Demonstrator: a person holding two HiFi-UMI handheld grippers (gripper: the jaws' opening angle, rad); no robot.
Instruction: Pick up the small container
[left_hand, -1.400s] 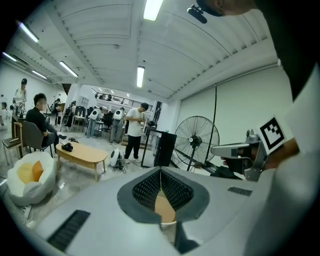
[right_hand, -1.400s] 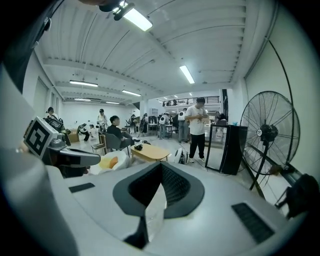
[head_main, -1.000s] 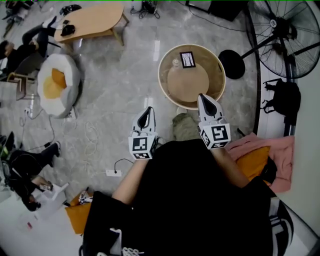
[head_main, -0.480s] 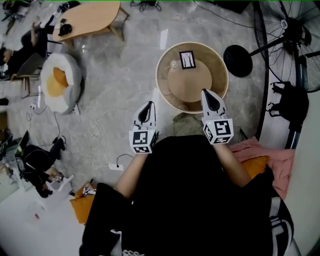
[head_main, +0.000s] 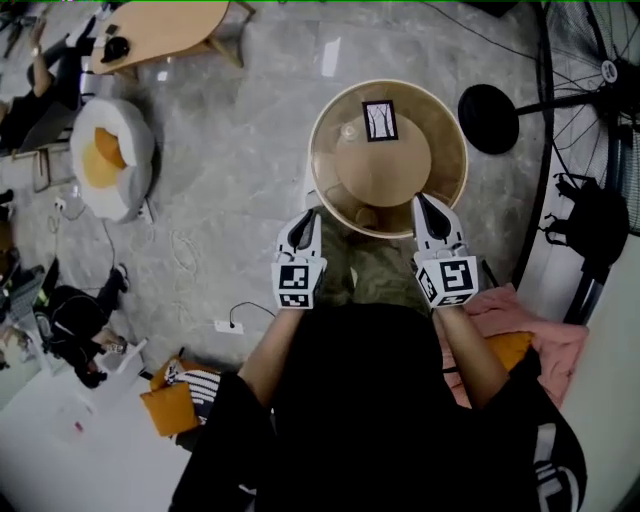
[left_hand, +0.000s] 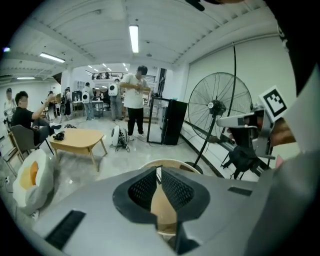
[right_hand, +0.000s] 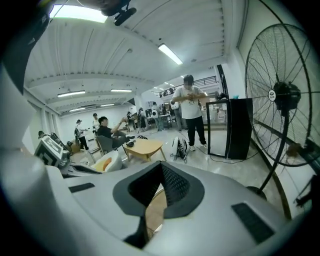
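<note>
Both pairs of jaws are pressed together with nothing between them. The left gripper (head_main: 307, 216) shows its pads meeting at the tips in its own view, and the right gripper (head_main: 421, 200) shows the same in its view.

We hold the two well apart, either side of the near arc of the round table (head_main: 330, 190). The left tip sits just outside the table's near-left rim, over bare floor (head_main: 240, 190). The right tip lies over the near-right rim.

The small container (head_main: 349, 130) stands on the raised inner disc toward the table's far-left part, just beside a marker card (head_main: 379, 120). It is apart from both grippers, with the open disc surface between. Neither gripper view lets us make it out.

To the left of the table the floor is wide and open as far as a white cushion seat (head_main: 105, 160) and a low wooden table (head_main: 165, 30). On the right the room is tighter. A dark fan base (head_main: 488, 118) sits near the table's rim, and the fan (head_main: 600, 70) stands at the frame's edge. A pink cloth (head_main: 510, 310) lies near our right arm.
</note>
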